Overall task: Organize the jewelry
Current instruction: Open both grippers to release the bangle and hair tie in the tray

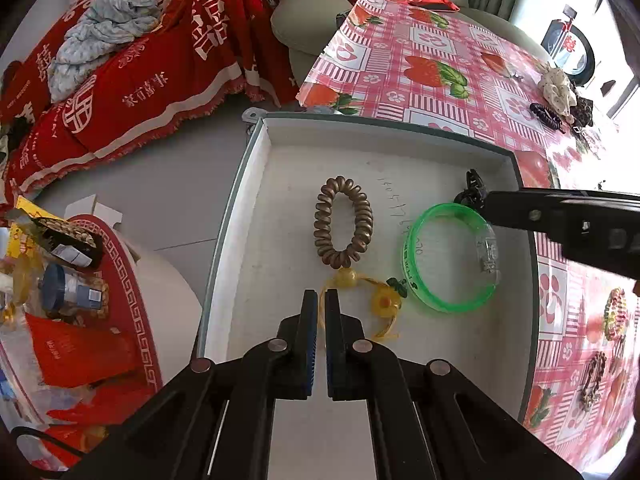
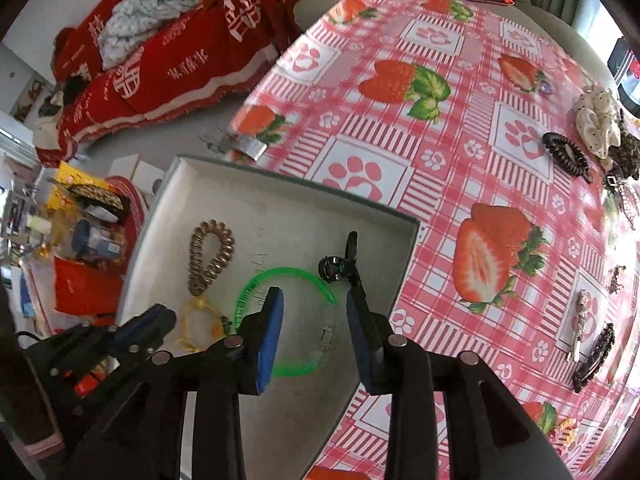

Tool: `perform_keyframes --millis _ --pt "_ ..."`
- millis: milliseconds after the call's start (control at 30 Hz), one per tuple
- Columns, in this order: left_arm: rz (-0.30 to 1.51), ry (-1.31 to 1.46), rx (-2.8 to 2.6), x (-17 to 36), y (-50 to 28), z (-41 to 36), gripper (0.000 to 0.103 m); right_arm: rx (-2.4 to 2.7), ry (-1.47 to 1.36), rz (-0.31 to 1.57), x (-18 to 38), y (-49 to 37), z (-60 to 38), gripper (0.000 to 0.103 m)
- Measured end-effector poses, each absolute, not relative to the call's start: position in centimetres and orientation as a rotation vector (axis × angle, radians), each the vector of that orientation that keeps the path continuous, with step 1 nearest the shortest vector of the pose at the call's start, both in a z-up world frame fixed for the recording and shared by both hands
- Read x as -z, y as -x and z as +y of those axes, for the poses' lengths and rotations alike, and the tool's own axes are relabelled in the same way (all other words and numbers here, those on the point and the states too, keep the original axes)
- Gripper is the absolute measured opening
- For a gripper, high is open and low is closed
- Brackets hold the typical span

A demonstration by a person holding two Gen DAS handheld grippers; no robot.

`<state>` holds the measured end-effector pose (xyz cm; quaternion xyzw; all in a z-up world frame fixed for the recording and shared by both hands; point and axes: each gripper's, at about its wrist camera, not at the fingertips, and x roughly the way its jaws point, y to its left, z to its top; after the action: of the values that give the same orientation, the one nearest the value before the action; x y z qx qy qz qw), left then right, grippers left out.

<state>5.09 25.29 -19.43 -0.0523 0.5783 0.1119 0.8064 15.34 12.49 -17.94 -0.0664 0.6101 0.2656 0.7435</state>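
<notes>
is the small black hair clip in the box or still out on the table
In the box. The black hair clip lies on the white box's floor, beside the green bangle, below the open right claw, whose pads do not touch it.

Partly hidden pieces in the tray

The green bangle [image 2: 286, 322] is crossed by the right gripper's [image 2: 314, 312] jaws; handwriting [image 1: 394, 204] on the tray [image 1: 256, 168] floor is unreadable.

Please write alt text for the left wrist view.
A shut left gripper pinches a yellow cord inside a white box that also holds a bronze coil tie and a green bangle. The right gripper enters from the right.
</notes>
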Motion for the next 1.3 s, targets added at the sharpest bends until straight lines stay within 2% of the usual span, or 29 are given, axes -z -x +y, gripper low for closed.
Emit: perform_keyframes --millis 367,400,433,533,633,700,800,833,867,1300 --pt "1.247 0.119 -0.227 18.9 -4.7 24.5 0.012 -0.573 0.033 1.319 15.6 -14.8 9.6 0.042" --pt "1.253 0.117 -0.224 18.9 -4.7 24.4 0.049 -0.569 0.024 1.319 15.5 -14.7 9.4 0.042" --pt "1.257 0.116 -0.235 18.7 -4.6 24.4 0.103 -0.564 0.012 1.319 15.3 -14.6 8.9 0.043" --pt "1.209 0.081 -0.265 17.9 -4.5 23.9 0.103 -0.548 -0.015 1.319 15.0 -14.6 7.8 0.053" --pt "1.214 0.070 -0.262 17.6 -4.7 23.4 0.103 -0.521 -0.045 1.312 14.7 -14.5 6.2 0.054" --pt "1.208 0.044 -0.258 17.2 -4.9 22.7 0.103 -0.508 -0.064 1.314 14.7 -14.4 5.2 0.061" --pt "1.197 0.022 -0.242 16.4 -5.1 21.3 0.103 -0.481 -0.085 1.315 14.7 -14.3 3.6 0.064" --pt "1.196 0.018 -0.234 16.2 -5.2 20.8 0.103 -0.466 -0.095 1.318 14.7 -14.2 2.8 0.070" --pt "1.194 0.016 -0.224 16.0 -5.3 20.2 0.103 -0.454 -0.104 1.320 14.8 -14.2 2.1 0.082" --pt "1.195 -0.071 -0.014 14.5 -6.3 11.7 0.103 -0.229 -0.189 1.324 15.2 -12.2 -9.9 0.083"
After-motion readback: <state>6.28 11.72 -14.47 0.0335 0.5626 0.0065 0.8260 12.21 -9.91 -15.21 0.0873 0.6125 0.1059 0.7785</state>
